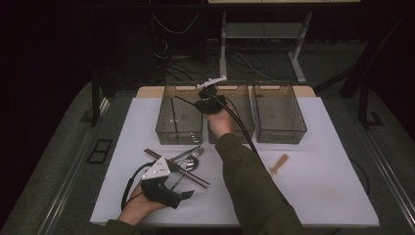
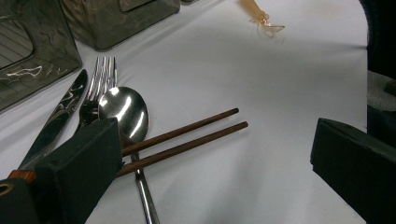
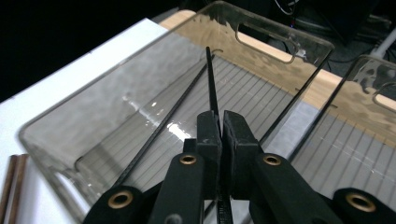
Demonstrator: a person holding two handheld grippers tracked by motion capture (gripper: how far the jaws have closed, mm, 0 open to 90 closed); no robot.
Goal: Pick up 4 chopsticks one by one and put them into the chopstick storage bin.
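Right claw pinched shut on a thin black chopstick, held over the left clear bin, tip slanting down into it. Second black chopstick already lies diagonally on that bin's ribbed floor. Two more clear bins, middle and right, sit in a row beside the left bin; both look empty, though it's dim. In front of the left bin: brown chopstick pair crossing a spoon, with fork and knife alongside. Small tan utensil, probably a spoon, lies well right of the pile.
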